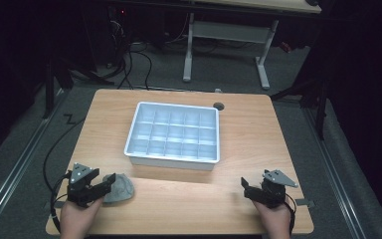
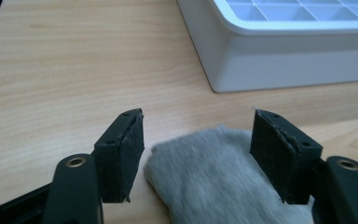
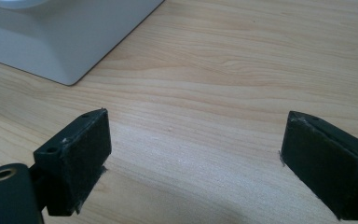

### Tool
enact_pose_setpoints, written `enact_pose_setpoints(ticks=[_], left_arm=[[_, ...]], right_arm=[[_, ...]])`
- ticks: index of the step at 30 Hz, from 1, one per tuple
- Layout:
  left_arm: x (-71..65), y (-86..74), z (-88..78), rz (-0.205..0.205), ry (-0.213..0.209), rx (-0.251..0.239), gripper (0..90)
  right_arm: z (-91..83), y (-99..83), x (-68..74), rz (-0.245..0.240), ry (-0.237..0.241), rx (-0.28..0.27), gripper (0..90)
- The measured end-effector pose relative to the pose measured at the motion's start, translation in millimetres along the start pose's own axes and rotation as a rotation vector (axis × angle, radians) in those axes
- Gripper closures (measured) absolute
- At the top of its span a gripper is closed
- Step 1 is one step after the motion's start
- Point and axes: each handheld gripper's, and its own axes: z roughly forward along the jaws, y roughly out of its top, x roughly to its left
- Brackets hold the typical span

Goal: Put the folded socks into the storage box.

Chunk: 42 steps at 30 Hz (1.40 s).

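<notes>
Left gripper (image 2: 198,154): jaws apart, straddling a grey cloth (image 2: 214,177) without clamping it, at 7 o'clock on the table (image 1: 258,129).
Right gripper (image 3: 196,163): jaws wide apart over bare wood, at 5 o'clock.
Cloth: crumpled, lying flat just beside the left hand (image 1: 79,216).
Tray (image 1: 174,157): white, divided into small compartments, at table centre, toward 12 o'clock from both grippers.

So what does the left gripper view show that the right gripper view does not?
The left gripper view has a grey cloth lying between its open jaws, and the top of the white tray with its compartments. The right gripper view has bare table between its open jaws, and just a lower corner of the tray's outer wall. Both share the wooden table, the tray and open black jaws.
</notes>
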Motion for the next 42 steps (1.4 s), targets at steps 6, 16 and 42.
enact_pose_setpoints(ticks=[6, 16, 42], left_arm=[[-14.8, -4.3, -2.9, 0.054, 0.069, 0.115, 35.9], [-27.1, -1.4, 5.2, 0.137, 0.137, 0.355, 37.7], [-39.2, 3.0, 63.7, -0.007, 0.42, 0.728, 41.8]], right_arm=[[-5.1, 2.6, -1.0, 0.014, 0.014, -0.03, 11.0], [-3.7, 3.1, -0.8, 0.021, 0.009, -0.025, 13.0], [-1.6, 0.5, -2.2, 0.041, 0.018, -0.011, 14.3]])
